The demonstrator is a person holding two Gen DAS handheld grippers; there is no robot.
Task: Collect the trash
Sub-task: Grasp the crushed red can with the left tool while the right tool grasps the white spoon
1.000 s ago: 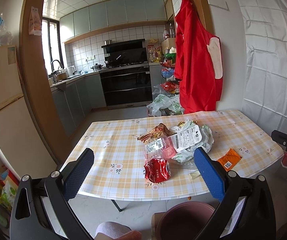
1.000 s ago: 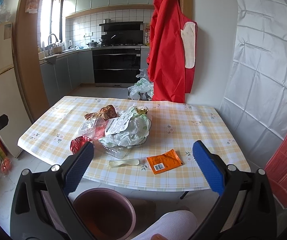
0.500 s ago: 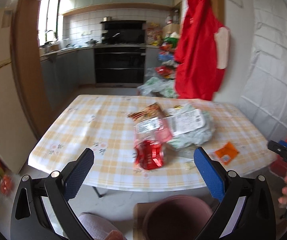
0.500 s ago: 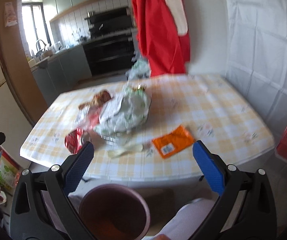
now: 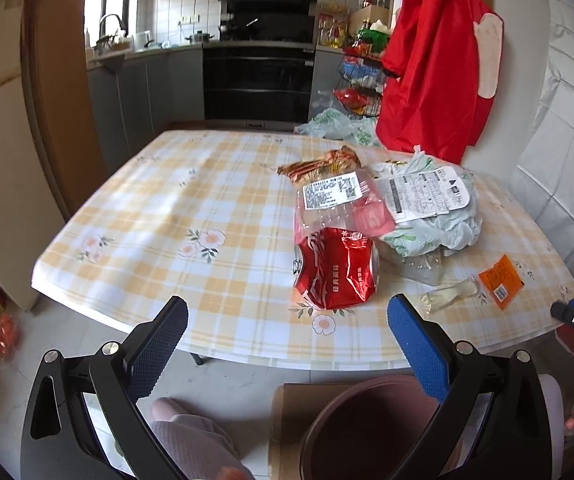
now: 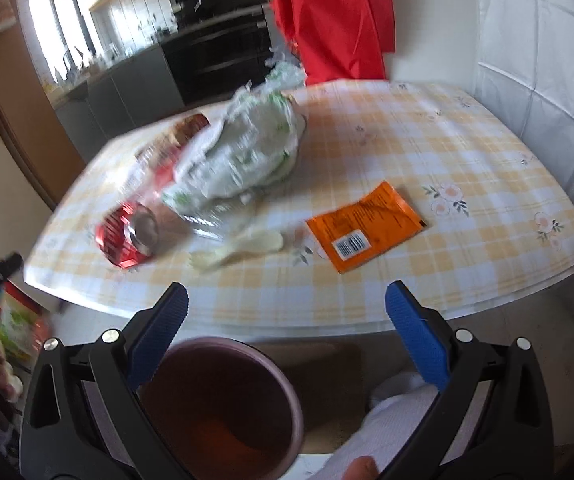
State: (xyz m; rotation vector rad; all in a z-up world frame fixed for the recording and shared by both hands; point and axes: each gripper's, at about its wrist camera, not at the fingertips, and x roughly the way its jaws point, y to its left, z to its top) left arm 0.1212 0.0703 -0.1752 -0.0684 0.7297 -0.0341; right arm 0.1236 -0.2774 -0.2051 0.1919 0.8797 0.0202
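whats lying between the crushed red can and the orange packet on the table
A pale plastic spoon, lying flat between the crushed red can and the orange packet, apart from both. The right wrist view shows it best.

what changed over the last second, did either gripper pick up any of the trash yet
Nothing picked up. Both grippers came in lower and closer to the table: the left gripper now faces the crushed red can, the right gripper faces the orange sachet. Both stayed open and empty. The can, sachet, plastic bag pile and pink bin below the table edge lie as before.
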